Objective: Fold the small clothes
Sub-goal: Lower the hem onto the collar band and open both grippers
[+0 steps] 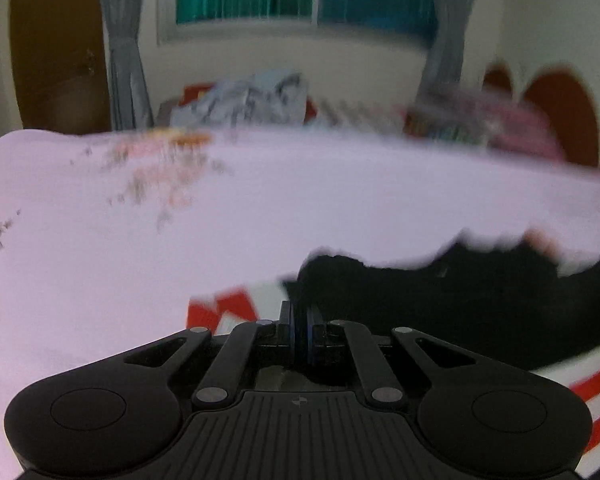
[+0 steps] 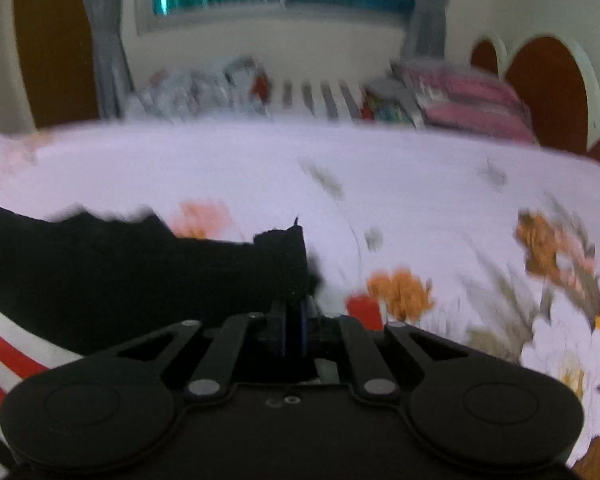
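A small garment with a black band (image 1: 460,304) and red and white stripes (image 1: 596,392) lies on the pink floral bedsheet (image 1: 180,240). My left gripper (image 1: 300,320) is shut on the garment's left black edge. My right gripper (image 2: 296,312) is shut on the garment's right black corner (image 2: 280,256). The garment's black part (image 2: 100,272) stretches away to the left in the right wrist view, with its stripes (image 2: 4,356) at the lower left. Both views are blurred by motion.
The bedsheet (image 2: 380,184) has orange flower prints (image 2: 400,292) on the right. At the far side lie a heap of clothes (image 1: 252,100), pink pillows (image 2: 472,100) and a red headboard (image 2: 548,88). A window with curtains is behind.
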Action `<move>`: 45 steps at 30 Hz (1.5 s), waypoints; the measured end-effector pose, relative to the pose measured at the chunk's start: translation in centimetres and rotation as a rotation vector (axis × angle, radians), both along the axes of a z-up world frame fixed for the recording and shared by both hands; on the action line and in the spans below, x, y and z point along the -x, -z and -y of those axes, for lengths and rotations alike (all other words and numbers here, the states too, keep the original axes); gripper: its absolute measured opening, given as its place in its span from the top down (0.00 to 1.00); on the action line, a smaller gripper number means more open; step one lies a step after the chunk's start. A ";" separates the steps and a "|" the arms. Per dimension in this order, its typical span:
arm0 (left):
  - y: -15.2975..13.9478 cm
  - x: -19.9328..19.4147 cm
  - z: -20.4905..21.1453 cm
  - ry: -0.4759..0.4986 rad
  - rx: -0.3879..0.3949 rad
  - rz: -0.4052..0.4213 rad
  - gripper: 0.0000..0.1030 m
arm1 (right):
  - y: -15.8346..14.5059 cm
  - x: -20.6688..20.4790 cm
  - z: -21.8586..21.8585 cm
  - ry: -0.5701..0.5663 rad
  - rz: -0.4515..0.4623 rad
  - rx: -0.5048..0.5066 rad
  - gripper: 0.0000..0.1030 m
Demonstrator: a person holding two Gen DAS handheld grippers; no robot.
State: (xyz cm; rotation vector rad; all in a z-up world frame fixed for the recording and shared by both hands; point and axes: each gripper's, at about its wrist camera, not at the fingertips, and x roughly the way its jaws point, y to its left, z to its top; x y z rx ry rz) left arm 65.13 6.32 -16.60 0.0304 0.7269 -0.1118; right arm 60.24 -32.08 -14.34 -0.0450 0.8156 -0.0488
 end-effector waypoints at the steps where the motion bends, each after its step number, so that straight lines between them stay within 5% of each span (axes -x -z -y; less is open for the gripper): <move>1: 0.1 0.1 0.1 -0.011 0.002 0.014 0.95 | 0.1 -0.1 0.0 0.003 0.007 0.004 0.94; 5: 0.0 0.3 1.3 -0.002 -0.064 0.019 0.95 | -0.2 -0.6 -0.4 0.014 -0.025 0.003 0.90; 7: -0.4 0.0 1.7 -0.006 -0.116 0.017 0.77 | -0.6 -0.7 -0.8 0.021 -0.034 0.027 0.86; 9: -1.2 0.4 2.2 -0.057 -0.179 0.025 0.00 | -1.8 0.0 -1.5 0.040 0.034 0.061 0.37; 10: -1.8 1.0 2.0 -0.061 -0.164 0.065 0.01 | -2.5 0.9 -2.0 0.028 0.099 0.051 0.29; 11: -2.5 1.8 2.0 -0.056 -0.139 0.106 0.01 | -2.8 1.7 -2.5 0.014 0.129 0.023 0.32; 12: -3.3 2.4 2.4 -0.061 -0.128 0.127 0.01 | -2.9 2.1 -3.2 -0.024 0.123 -0.021 0.53; 14: -4.7 3.7 3.6 -0.023 -0.073 0.155 0.04 | -2.6 2.6 -5.4 -0.116 0.098 -0.044 0.75; 17: -5.3 4.7 6.9 0.100 -0.008 0.140 0.06 | -1.7 2.6 -9.3 -0.223 0.073 -0.057 0.73; 20: -3.9 4.3 10.4 0.227 -0.044 0.046 0.09 | -0.9 1.9 -11.7 -0.229 0.057 -0.054 0.52; 23: -2.1 3.8 10.5 0.234 -0.089 -0.038 0.09 | 0.4 1.4 -11.2 -0.225 -0.011 -0.038 0.54; 25: -1.5 4.2 8.5 0.199 -0.099 -0.020 0.09 | 0.4 2.0 -9.3 -0.222 0.001 0.005 0.56; 28: -1.0 5.3 4.1 0.115 -0.093 -0.012 0.09 | 0.2 3.7 -4.5 -0.070 0.021 0.071 0.57; 30: -0.6 5.4 3.6 0.135 -0.086 -0.009 0.09 | 0.4 4.5 -1.8 -0.060 0.015 0.012 0.58; 33: -1.0 4.9 4.7 0.109 -0.121 -0.012 0.09 | -0.7 4.8 -3.2 -0.065 0.028 0.094 0.58; 36: -2.9 6.6 6.1 0.119 -0.065 0.049 0.09 | -2.5 5.9 -5.4 -0.089 0.092 0.004 0.57; 42: -2.4 10.1 10.8 0.228 -0.064 0.022 0.09 | -1.2 7.2 -10.8 -0.244 0.015 -0.068 0.57; 45: -1.1 10.8 10.9 0.211 -0.078 -0.025 0.09 | -0.4 7.7 -11.5 -0.239 -0.015 -0.013 0.57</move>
